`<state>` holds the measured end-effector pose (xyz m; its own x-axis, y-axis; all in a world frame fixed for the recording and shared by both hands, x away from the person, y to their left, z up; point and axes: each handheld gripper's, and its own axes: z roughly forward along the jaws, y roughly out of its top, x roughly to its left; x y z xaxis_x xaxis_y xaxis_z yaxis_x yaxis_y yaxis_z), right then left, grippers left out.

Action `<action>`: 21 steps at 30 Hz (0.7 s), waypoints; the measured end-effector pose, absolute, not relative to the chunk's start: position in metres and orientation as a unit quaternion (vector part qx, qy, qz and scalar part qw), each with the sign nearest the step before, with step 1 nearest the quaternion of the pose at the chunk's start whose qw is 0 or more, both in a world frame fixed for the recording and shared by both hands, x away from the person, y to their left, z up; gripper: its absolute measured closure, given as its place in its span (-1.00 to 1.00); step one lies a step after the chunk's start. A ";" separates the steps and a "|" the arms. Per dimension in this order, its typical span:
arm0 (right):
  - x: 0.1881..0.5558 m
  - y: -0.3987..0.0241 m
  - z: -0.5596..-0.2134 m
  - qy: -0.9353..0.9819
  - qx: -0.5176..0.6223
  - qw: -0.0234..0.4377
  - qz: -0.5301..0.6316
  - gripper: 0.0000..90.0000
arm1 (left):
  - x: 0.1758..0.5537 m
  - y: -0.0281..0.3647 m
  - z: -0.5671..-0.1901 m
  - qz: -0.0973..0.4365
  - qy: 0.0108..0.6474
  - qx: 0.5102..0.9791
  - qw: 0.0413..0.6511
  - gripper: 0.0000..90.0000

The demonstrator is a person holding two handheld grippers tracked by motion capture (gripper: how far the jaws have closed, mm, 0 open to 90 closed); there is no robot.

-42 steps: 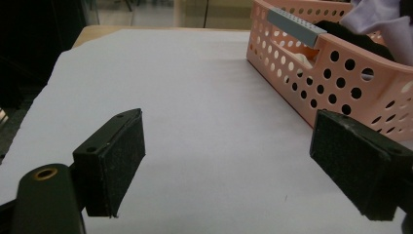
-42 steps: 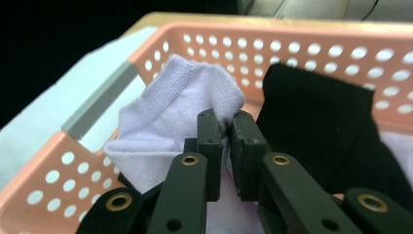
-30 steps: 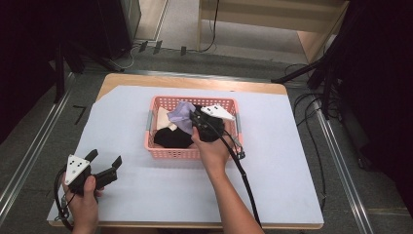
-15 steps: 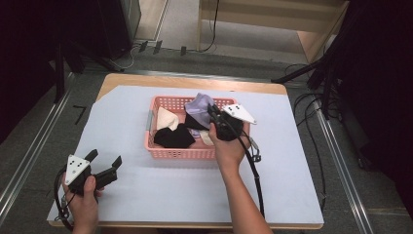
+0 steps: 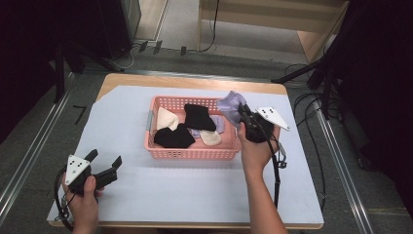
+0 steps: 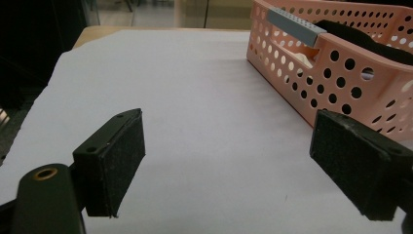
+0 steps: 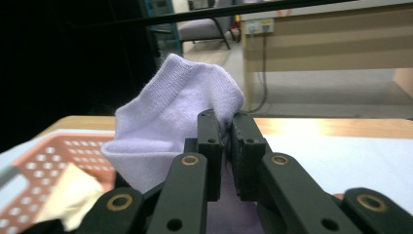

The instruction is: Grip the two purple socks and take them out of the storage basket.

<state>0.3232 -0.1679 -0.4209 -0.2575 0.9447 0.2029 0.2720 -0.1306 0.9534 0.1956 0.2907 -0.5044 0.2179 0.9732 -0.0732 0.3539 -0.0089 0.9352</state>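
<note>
Above the right end of the one pink basket, the right gripper pinches a single pale lilac ribbed sock between nearly closed fingers, with two black socks and two cream ones below, while the left gripper gapes empty on the surface.

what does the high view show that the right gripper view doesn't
High view alone: the left gripper with its fingers apart over the white sheet, and two black socks in the pink basket. Right gripper view alone: the fingers pressed together on the fabric, and a chair in the background. Both: the lilac sock held by the right gripper, the basket, a cream sock.
</note>
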 end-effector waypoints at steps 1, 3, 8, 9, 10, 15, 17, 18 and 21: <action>0.323 -0.173 -0.423 0.579 0.528 0.314 0.536 0.87 | 0.195 0.291 -0.504 0.333 0.529 0.627 0.464 -0.69; 0.320 -0.188 -0.428 0.575 0.540 0.320 0.525 0.87 | 0.195 0.291 -0.504 0.333 0.528 0.628 0.464 -0.69; 0.317 -0.207 -0.436 0.566 0.560 0.324 0.511 0.87 | 0.196 0.290 -0.504 0.334 0.528 0.628 0.464 -0.69; 0.317 -0.211 -0.439 0.564 0.563 0.327 0.508 0.87 | 0.196 0.290 -0.504 0.334 0.528 0.628 0.464 -0.69; 0.315 -0.220 -0.443 0.560 0.572 0.329 0.500 0.87 | 0.196 0.290 -0.504 0.335 0.528 0.627 0.464 -0.69; 0.312 -0.235 -0.453 0.551 0.591 0.333 0.486 0.87 | 0.195 0.290 -0.504 0.335 0.528 0.628 0.464 -0.69; 0.310 -0.242 -0.460 0.548 0.599 0.336 0.477 0.87 | 0.195 0.290 -0.504 0.335 0.528 0.627 0.465 -0.69; 0.310 -0.245 -0.463 0.547 0.603 0.338 0.472 0.87 | 0.195 0.290 -0.504 0.335 0.528 0.627 0.465 -0.69; 0.309 -0.251 -0.468 0.539 0.618 0.343 0.457 0.84 | 0.195 0.290 -0.504 0.335 0.528 0.627 0.465 -0.69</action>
<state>0.3091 -0.2513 -0.4685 0.0003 0.9808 0.1952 0.3532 -0.1827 0.9175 0.1954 0.2899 -0.5045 0.2183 0.9733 -0.0717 0.3500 -0.0095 0.9367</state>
